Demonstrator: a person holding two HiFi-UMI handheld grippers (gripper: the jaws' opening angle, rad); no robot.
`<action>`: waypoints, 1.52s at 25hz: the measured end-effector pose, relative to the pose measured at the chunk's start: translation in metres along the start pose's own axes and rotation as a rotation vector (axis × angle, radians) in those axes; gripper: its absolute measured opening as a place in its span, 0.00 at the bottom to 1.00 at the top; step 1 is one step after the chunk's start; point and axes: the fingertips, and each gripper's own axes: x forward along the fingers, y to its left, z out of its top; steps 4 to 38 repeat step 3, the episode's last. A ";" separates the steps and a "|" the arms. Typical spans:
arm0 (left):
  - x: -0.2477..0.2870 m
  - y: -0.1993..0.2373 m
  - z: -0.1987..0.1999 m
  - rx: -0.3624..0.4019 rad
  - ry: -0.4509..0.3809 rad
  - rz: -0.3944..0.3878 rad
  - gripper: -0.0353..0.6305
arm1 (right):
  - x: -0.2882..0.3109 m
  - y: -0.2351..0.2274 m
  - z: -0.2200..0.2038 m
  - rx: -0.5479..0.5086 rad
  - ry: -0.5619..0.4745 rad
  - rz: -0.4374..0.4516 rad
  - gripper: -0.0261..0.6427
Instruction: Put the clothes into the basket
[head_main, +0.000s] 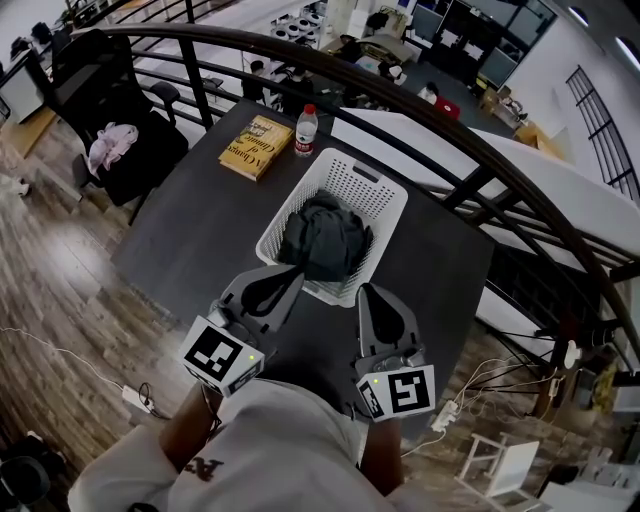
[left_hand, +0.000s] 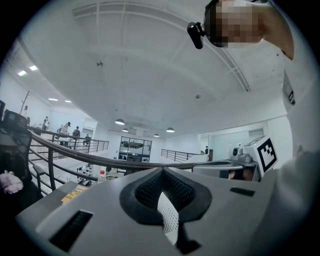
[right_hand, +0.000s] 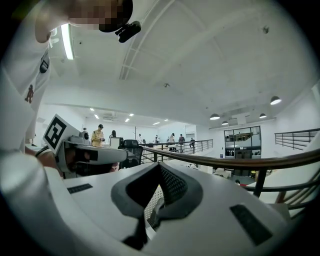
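Left tongs (head_main: 288, 275) and right tongs (head_main: 370, 292), nearest of all, are both pinched shut and hold nothing. Dark clothes (head_main: 322, 245) lie bunched in the white basket (head_main: 392, 205) on the desk (head_main: 190, 230). They look soft, light and floppy. A thick fold on top is the best place to grab.

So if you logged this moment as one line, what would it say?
clothes: dark heap in white basket | left tongs: shut, empty | right tongs: shut, empty | task: looks done
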 end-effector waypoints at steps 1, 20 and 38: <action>0.001 0.001 0.000 0.000 0.001 -0.001 0.04 | 0.001 0.000 0.000 -0.001 0.000 -0.001 0.07; 0.002 0.003 -0.001 0.000 0.001 -0.002 0.04 | 0.003 -0.001 -0.001 -0.003 0.000 -0.002 0.07; 0.002 0.003 -0.001 0.000 0.001 -0.002 0.04 | 0.003 -0.001 -0.001 -0.003 0.000 -0.002 0.07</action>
